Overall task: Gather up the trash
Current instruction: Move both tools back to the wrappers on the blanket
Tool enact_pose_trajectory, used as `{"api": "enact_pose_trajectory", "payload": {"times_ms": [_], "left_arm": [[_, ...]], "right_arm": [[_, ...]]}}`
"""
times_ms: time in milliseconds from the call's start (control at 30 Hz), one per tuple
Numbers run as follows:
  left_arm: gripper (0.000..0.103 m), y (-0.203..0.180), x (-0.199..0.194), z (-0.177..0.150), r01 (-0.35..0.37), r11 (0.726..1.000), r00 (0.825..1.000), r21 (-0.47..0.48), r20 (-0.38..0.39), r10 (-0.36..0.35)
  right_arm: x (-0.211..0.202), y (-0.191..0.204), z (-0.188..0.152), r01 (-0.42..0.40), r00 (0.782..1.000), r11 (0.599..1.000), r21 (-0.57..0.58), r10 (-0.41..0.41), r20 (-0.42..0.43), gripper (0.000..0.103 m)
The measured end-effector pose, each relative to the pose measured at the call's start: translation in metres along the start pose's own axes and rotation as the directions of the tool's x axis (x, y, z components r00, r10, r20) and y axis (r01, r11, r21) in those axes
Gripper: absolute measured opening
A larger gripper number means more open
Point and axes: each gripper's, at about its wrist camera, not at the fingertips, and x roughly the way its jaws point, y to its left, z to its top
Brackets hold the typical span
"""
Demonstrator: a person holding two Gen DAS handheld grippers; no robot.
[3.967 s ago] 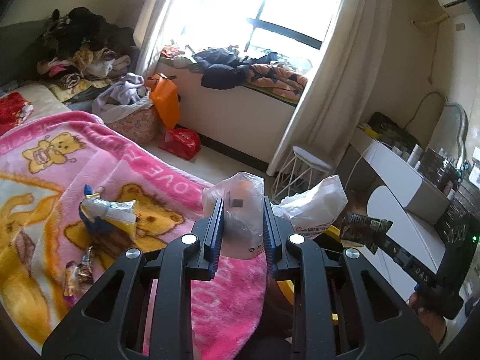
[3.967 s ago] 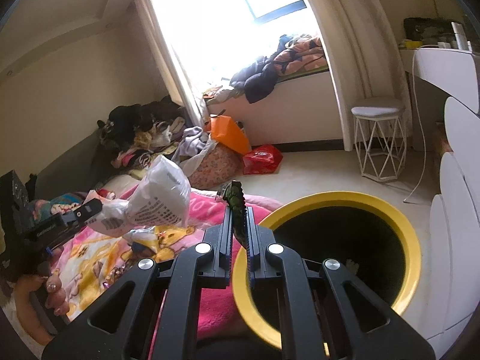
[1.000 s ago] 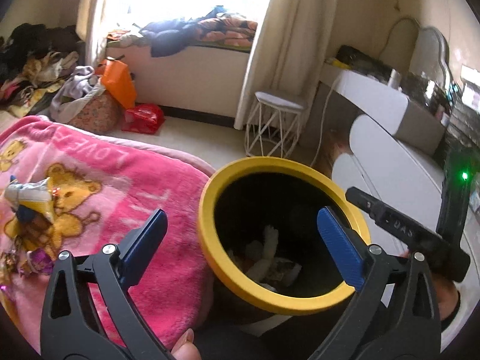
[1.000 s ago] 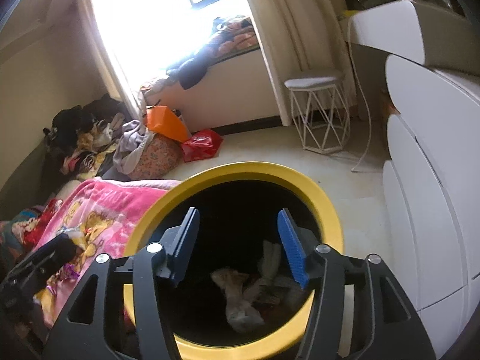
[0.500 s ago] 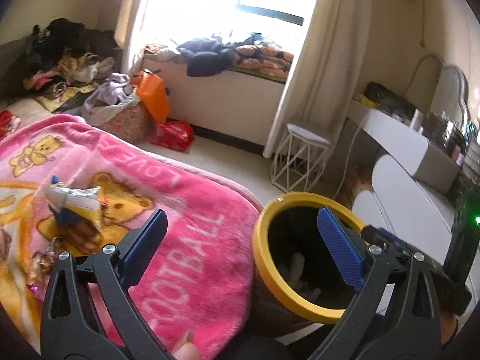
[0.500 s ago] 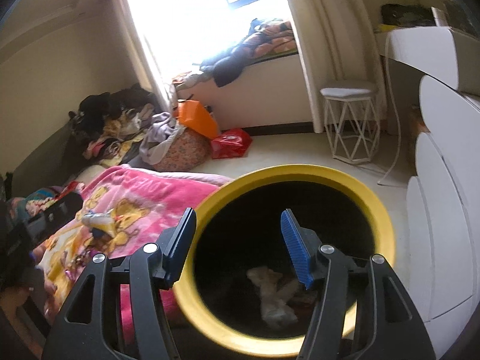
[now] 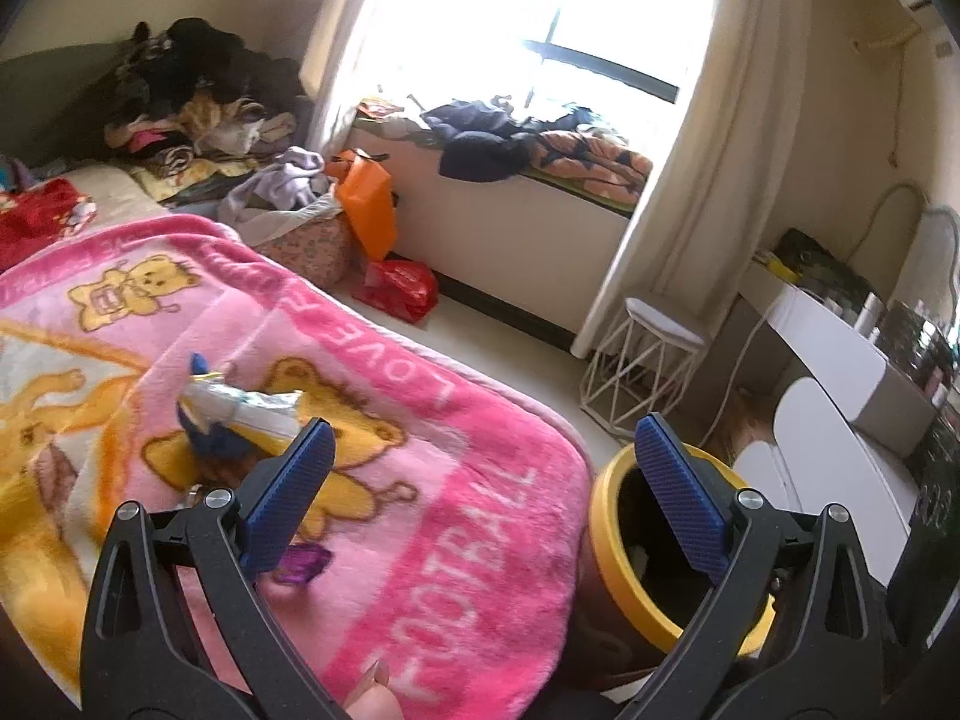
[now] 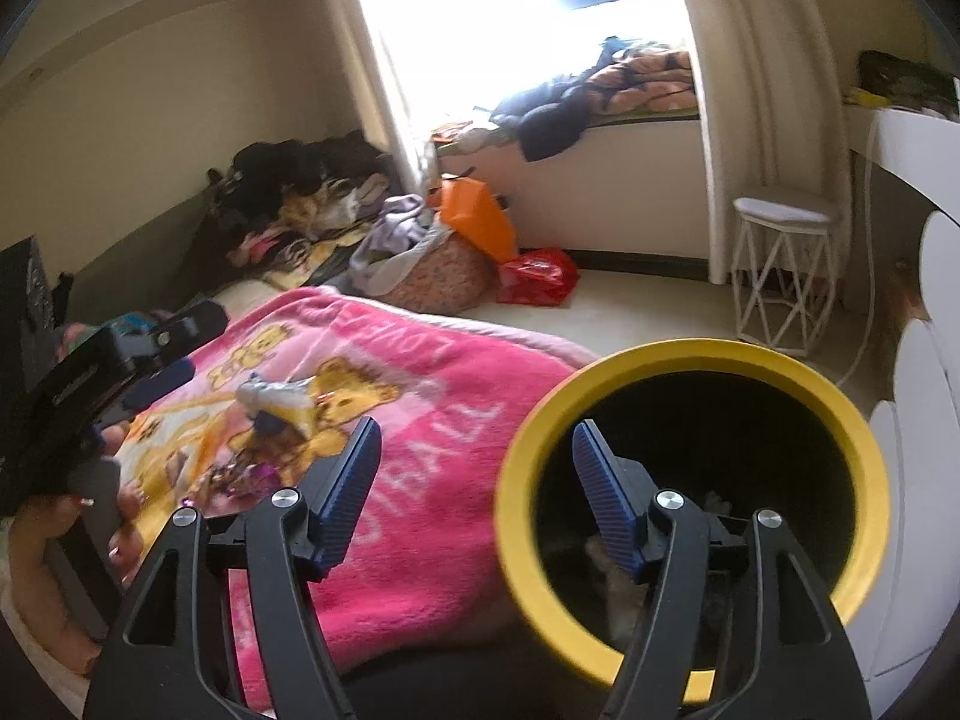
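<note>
On the pink blanket (image 7: 456, 516), ahead-left of the empty, wide-open left gripper (image 7: 480, 450), a crumpled wrapper (image 7: 240, 408) is lying crosswise, nearer than to the open right gripper (image 8: 474, 450), which is being held by the yellow-rimmed bin (image 8: 690, 354)

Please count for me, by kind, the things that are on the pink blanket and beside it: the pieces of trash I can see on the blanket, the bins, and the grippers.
Trash on the blanket: 2, a silver and blue wrapper and a purple wrapper
Bins: 1, the yellow bin
Grippers: 2, left gripper and right gripper, both open
Total: 5
</note>
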Motion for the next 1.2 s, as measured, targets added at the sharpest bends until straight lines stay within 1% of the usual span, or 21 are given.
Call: {"api": "enact_pose_trajectory", "payload": {"times_ms": [300,367,500,567,667,767,867,933,1033,1200], "left_arm": [[0.092,0.048,-0.008,0.012,-0.073,0.994,0.997,-0.079,0.023,0.075],[0.092,0.059,-0.010,0.016,-0.090,0.991,0.995,-0.099,0.028,0.094],[0.092,0.080,-0.012,0.025,-0.127,0.984,0.991,-0.126,0.035,0.132],[0.092,0.089,-0.013,0.029,-0.145,0.981,0.988,-0.131,0.034,0.150],[0.092,0.100,-0.011,0.032,-0.168,0.976,0.985,-0.138,0.023,0.173],[0.092,0.113,-0.006,0.034,-0.184,0.970,0.982,-0.161,-0.001,0.186],[0.092,0.123,-0.001,0.034,-0.189,0.966,0.982,-0.179,-0.025,0.187],[0.092,0.130,0.006,0.033,-0.186,0.963,0.982,-0.197,-0.045,0.181],[0.092,0.136,0.018,0.032,-0.188,0.960,0.982,-0.208,-0.075,0.176],[0.092,0.143,0.044,0.031,-0.212,0.955,0.973,-0.208,-0.133,0.187]], "right_arm": [[0.021,0.046,0.003,-0.095,0.994,0.990,-0.106,0.089,-0.055,0.065],[0.029,0.058,0.003,-0.133,0.989,0.983,-0.130,0.124,-0.080,0.065],[0.043,0.081,0.002,-0.174,0.981,0.964,-0.200,0.152,-0.119,0.065],[0.051,0.088,0.000,-0.190,0.977,0.958,-0.214,0.161,-0.143,0.065],[0.063,0.100,0.000,-0.229,0.965,0.945,-0.232,0.190,-0.178,0.065],[0.077,0.109,0.001,-0.272,0.951,0.936,-0.224,0.226,-0.210,0.065],[0.092,0.115,0.000,-0.317,0.932,0.925,-0.209,0.264,-0.248,0.065],[0.104,0.117,-0.001,-0.350,0.915,0.918,-0.185,0.293,-0.278,0.065],[0.119,0.121,-0.003,-0.373,0.900,0.912,-0.171,0.311,-0.305,0.065],[0.141,0.135,-0.011,-0.398,0.882,0.895,-0.200,0.314,-0.351,0.065]]}}
